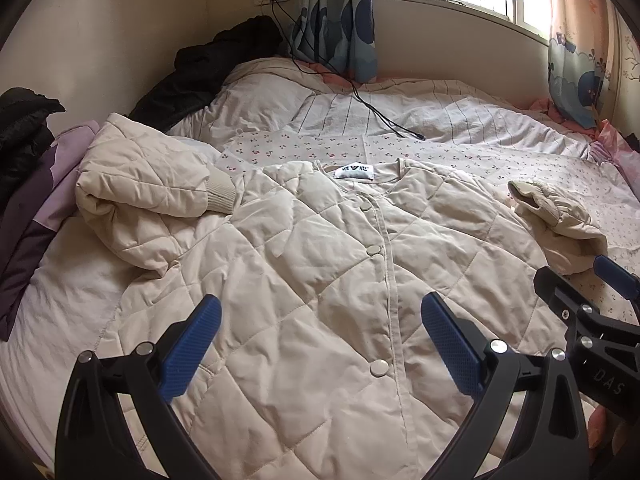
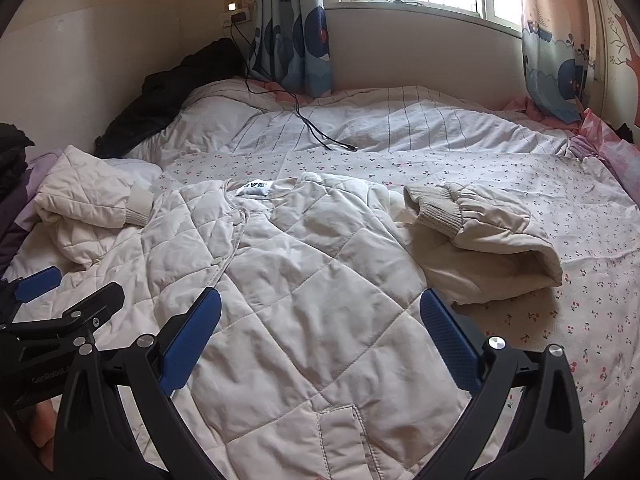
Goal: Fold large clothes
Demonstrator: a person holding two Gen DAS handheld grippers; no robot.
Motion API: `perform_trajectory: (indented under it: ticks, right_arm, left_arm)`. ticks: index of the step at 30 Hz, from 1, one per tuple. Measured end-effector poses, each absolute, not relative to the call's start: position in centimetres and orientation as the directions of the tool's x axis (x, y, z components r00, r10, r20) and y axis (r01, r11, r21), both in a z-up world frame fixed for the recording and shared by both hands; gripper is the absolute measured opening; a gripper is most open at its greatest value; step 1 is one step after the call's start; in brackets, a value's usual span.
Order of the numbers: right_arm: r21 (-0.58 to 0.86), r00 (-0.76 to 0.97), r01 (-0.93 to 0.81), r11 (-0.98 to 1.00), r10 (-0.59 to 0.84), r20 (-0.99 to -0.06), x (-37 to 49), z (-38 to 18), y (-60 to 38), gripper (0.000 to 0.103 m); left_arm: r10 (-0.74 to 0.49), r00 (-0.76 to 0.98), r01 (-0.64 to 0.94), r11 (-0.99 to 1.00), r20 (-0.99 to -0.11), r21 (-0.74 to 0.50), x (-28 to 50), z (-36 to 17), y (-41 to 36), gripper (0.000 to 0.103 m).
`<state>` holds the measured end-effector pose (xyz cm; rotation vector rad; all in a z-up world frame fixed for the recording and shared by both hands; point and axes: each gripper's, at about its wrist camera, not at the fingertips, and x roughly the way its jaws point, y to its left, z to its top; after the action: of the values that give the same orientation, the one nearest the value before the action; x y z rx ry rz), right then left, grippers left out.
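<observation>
The jacket point(image 1: 320, 280) lies buttoned, flat on the bed point(image 2: 520, 184), sleeves crumpled, unfolded; left claw point(image 1: 320, 344) and right claw point(image 2: 320, 340) hover wide open, empty.

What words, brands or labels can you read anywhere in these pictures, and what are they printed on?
"DAS": on the black body of the right gripper, at the left wrist view's right edge; more letters may be cut off.
"GenRobot": on the black body of the left gripper, in the right wrist view; small and partly cut off, so uncertain.
Neck label of the beige quilted jacket: dark print, too blurred to read.
</observation>
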<state>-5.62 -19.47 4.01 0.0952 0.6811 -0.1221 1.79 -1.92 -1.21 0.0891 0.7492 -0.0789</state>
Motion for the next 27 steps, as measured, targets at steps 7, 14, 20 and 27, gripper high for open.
perform_trajectory:
  ticks: [7, 14, 20, 27]
  right_arm:
    - [0.030, 0.768, 0.134, 0.991, -0.085, -0.635, -5.5, 3.8, -19.3, 0.096]
    - [-0.197, 0.731, 0.081, 0.977, -0.193, -0.655, -3.8, 2.1, -17.6, 0.096]
    - [-0.264, 0.717, 0.089, 0.961, -0.245, -0.652, -1.2, 3.4, -23.6, 0.096]
    - [-0.348, 0.573, -0.018, 0.937, -0.276, -0.772, 5.9, -0.7, -31.3, 0.096]
  left_arm:
    - [-0.041, 0.728, 0.107, 0.993, -0.685, 0.054, 1.8, -1.2, -2.0, 0.096]
    - [-0.025, 0.703, 0.071, 0.997, -0.711, 0.036, 2.6, -1.4, -1.4, 0.096]
    - [-0.063, 0.674, 0.043, 0.998, -0.736, -0.045, 3.2, -1.9, -0.2, 0.096]
    - [-0.050, 0.674, 0.046, 0.999, -0.737, -0.026, 3.3, -1.8, -0.8, 0.096]
